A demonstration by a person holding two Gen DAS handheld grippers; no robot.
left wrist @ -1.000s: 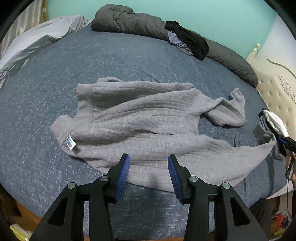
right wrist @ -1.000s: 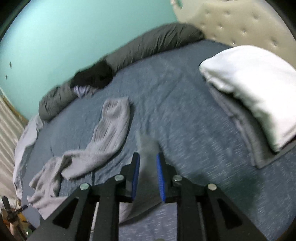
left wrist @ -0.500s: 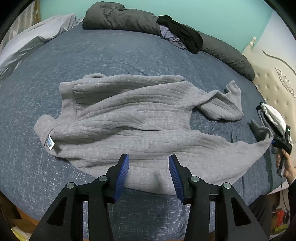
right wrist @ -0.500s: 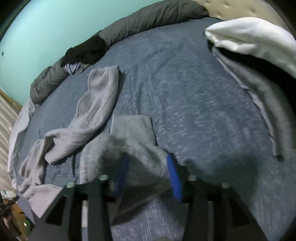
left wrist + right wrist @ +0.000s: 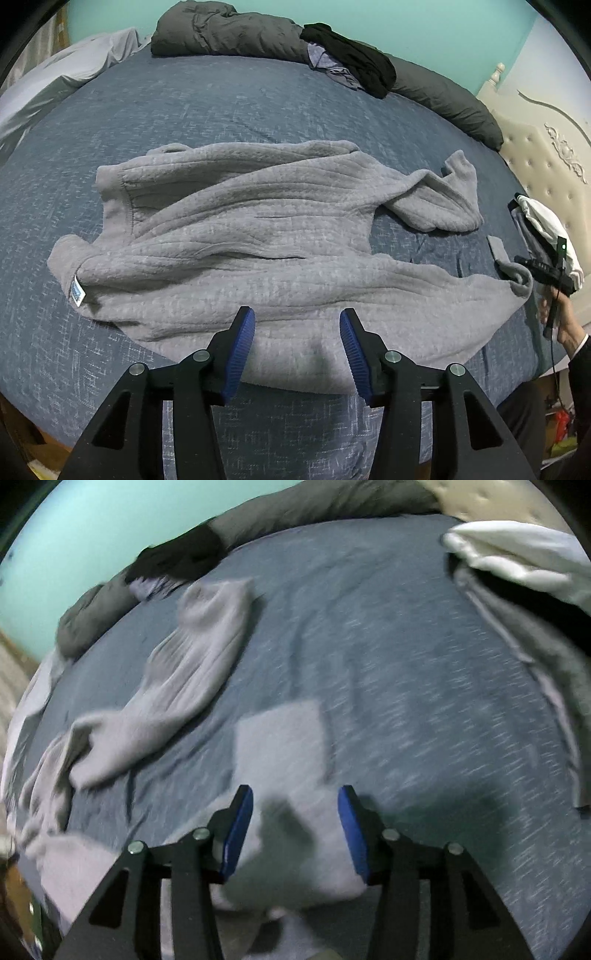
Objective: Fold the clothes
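Observation:
A grey ribbed sweater [image 5: 258, 251] lies spread on the blue bedspread [image 5: 221, 103], hem side to the left with a blue label. My left gripper [image 5: 297, 347] hovers open over its near edge. One sleeve [image 5: 192, 672] stretches toward the far side. The near sleeve's cuff [image 5: 280, 738] lies flat in front of my right gripper [image 5: 295, 827], which is open, with the sleeve cloth under and between its fingers. In the left wrist view the right gripper [image 5: 543, 273] sits at that sleeve end, held by a hand [image 5: 565, 325].
A dark grey duvet roll [image 5: 229, 33] with black clothing [image 5: 354, 62] lines the far side. Folded white and grey garments [image 5: 517, 565] are stacked at the right by the cream headboard [image 5: 546, 155]. A pale sheet [image 5: 55, 85] lies at far left.
My right gripper opened and let go of the sleeve cuff, which now lies flat on the bed. My left gripper moved closer over the sweater's near edge.

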